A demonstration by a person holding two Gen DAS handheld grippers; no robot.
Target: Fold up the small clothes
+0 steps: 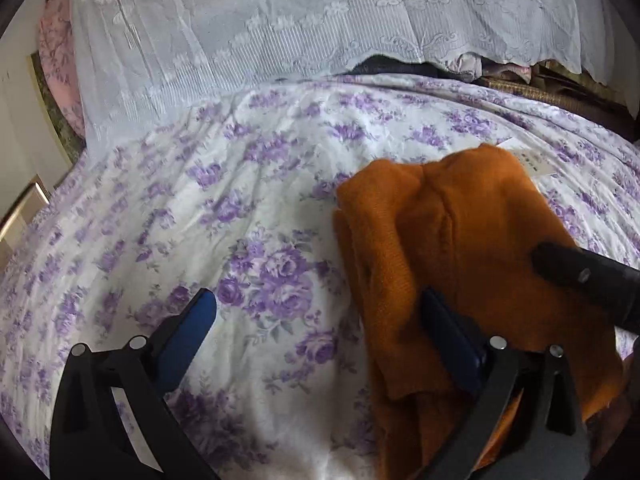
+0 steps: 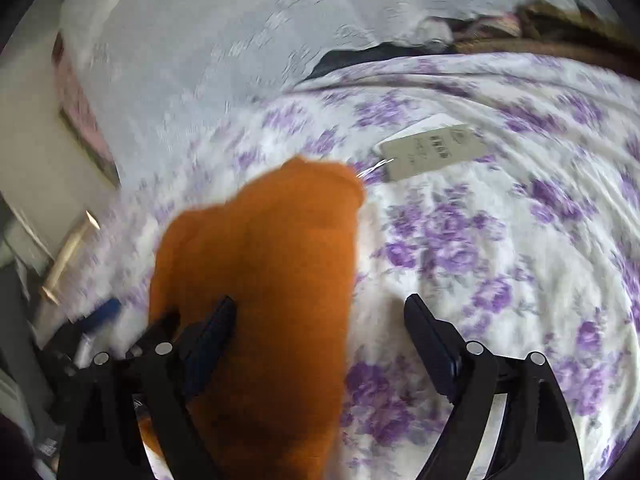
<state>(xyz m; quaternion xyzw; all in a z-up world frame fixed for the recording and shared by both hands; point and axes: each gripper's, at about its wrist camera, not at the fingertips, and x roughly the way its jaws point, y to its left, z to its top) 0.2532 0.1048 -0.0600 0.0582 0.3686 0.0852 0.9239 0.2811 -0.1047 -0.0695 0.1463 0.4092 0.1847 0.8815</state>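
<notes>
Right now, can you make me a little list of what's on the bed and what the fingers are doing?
cloth: orange knit garment, bunched in a heap, not folded flat
surface: bed sheet, white with purple flowers
tag: paper tag lying on the sheet past the cloth
behind: white lace cover
left gripper: fingers wide apart, one resting at the cloth's edge, not pinching it
right gripper: fingers wide apart, cloth lying loose between them
blur: right view is smeared, fine detail unclear
</notes>
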